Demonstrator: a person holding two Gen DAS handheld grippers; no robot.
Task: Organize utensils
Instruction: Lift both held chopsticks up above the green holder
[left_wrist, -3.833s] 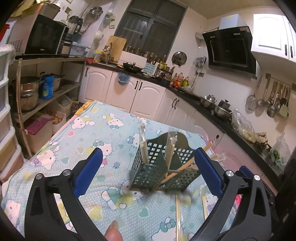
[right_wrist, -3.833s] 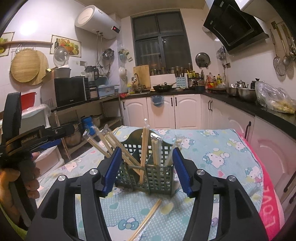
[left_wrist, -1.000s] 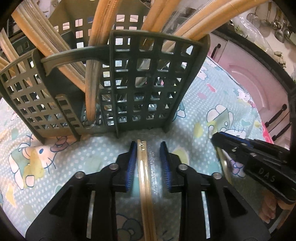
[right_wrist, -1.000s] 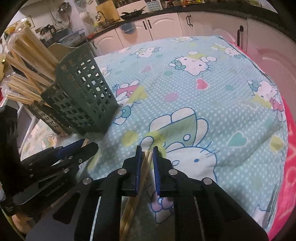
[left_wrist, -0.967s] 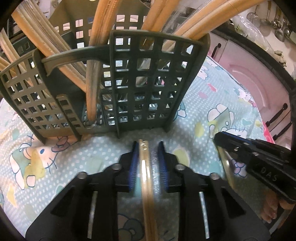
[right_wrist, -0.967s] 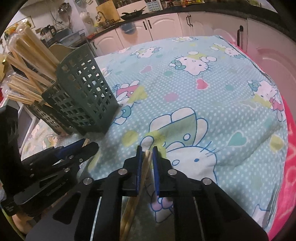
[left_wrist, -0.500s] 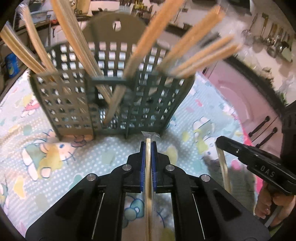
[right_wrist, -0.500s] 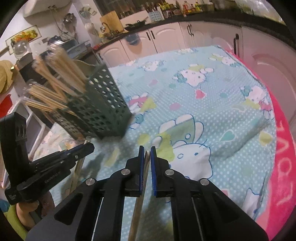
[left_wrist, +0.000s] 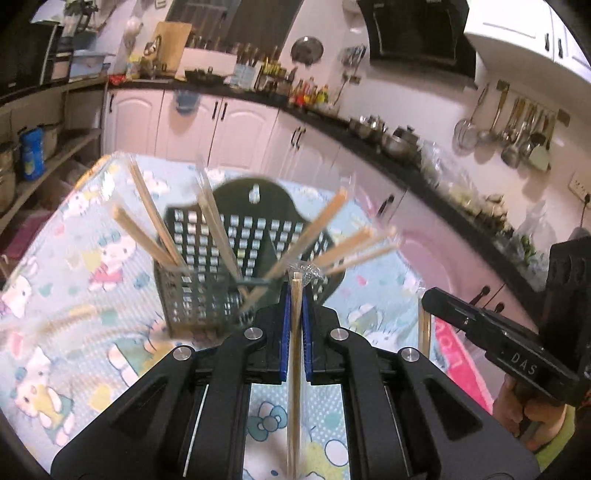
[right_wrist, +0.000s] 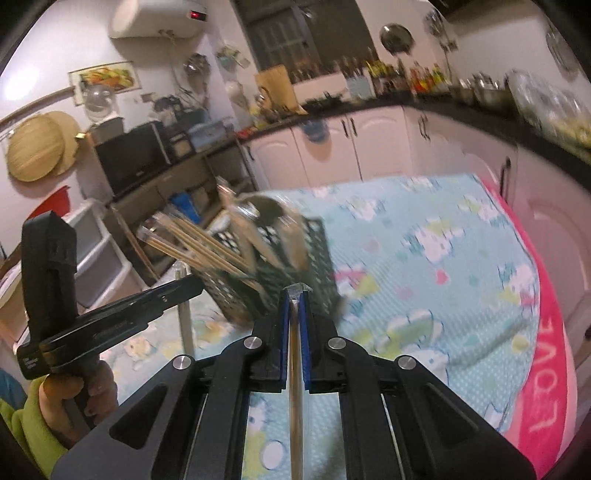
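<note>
A dark green slotted utensil basket (left_wrist: 207, 266) stands on the Hello Kitty cloth, holding several wrapped wooden chopstick pairs that fan outward. My left gripper (left_wrist: 294, 291) is shut on a wrapped chopstick pair (left_wrist: 294, 369), held above the cloth just in front of the basket. My right gripper (right_wrist: 293, 295) is shut on another wrapped chopstick pair (right_wrist: 294, 387), raised beside the basket (right_wrist: 295, 254). Each gripper shows in the other's view: the right one (left_wrist: 491, 332) at right, the left one (right_wrist: 110, 317) at left.
The table carries a light blue Hello Kitty cloth (right_wrist: 424, 266) with a pink edge at right (right_wrist: 546, 369). White cabinets and a black counter (left_wrist: 332, 118) run behind. Shelving with a microwave (right_wrist: 129, 158) stands at left.
Both grippers closed on chopstick pairs lying on the cloth and lifted them. Both views now look over the basket from higher up.
</note>
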